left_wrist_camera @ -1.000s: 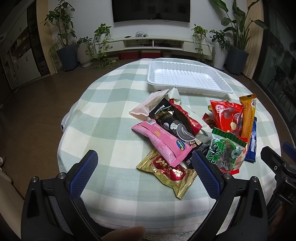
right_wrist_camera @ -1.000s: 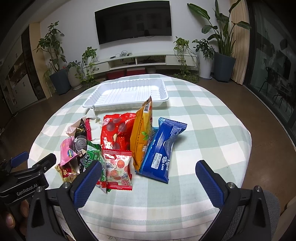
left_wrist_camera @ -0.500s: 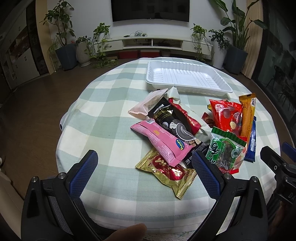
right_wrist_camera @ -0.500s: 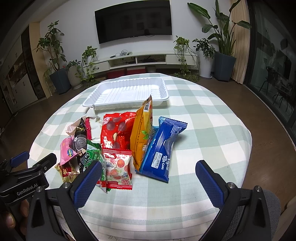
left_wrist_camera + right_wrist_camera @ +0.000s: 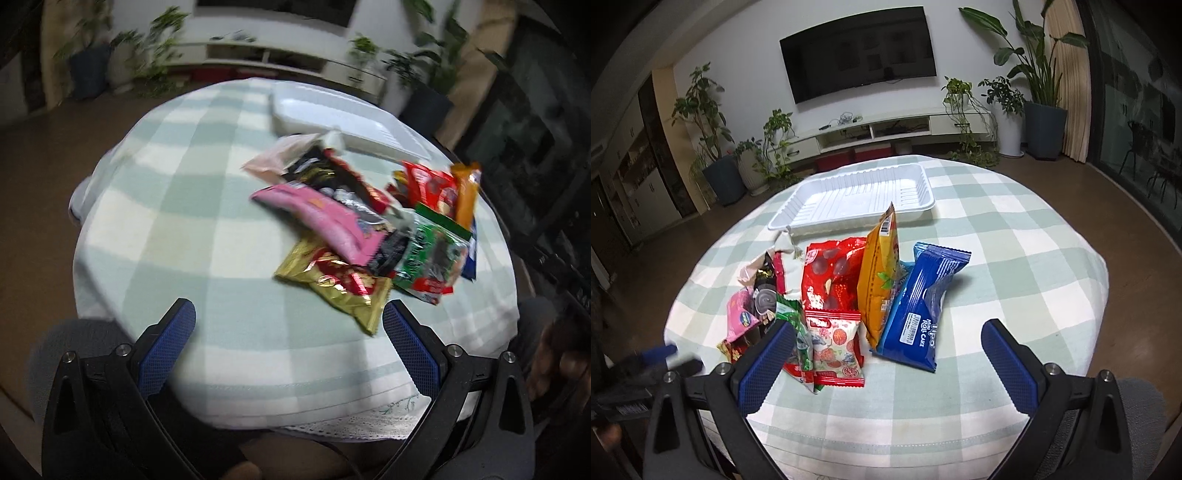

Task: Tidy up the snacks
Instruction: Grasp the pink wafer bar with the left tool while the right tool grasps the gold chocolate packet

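My left fingers and right fingers are wide open, holding nothing. The snacks sit piled on the counter by the white tray. My left view is blurry.

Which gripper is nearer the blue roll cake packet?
Right. The right gripper hangs open just in front of the blue roll cake packet; the left gripper sits open across the snack pile by the gold wrapper.

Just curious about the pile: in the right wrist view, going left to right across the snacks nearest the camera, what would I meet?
Pink packet → green packet → white strawberry-print packet → orange packet → blue roll cake packet.
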`<move>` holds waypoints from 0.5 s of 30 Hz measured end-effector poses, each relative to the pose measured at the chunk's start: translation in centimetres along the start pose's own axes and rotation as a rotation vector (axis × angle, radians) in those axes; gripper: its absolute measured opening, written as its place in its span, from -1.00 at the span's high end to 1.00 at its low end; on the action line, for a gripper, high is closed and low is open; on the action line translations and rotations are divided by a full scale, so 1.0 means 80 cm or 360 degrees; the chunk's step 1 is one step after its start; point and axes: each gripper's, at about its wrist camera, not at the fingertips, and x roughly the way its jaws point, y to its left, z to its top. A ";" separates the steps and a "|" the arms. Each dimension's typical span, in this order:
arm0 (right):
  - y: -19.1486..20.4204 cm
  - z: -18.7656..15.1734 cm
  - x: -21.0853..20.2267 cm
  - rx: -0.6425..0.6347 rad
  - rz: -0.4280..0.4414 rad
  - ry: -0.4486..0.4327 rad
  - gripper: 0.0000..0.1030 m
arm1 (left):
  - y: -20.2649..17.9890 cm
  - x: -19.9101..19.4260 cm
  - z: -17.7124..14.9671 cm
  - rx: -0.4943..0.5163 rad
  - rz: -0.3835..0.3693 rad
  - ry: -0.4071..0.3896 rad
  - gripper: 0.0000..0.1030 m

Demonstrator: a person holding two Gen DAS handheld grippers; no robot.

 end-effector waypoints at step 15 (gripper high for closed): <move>-0.045 0.006 0.018 0.0202 0.0059 0.0073 -0.93 | -0.033 0.043 0.078 -0.0027 0.0104 0.0095 -0.99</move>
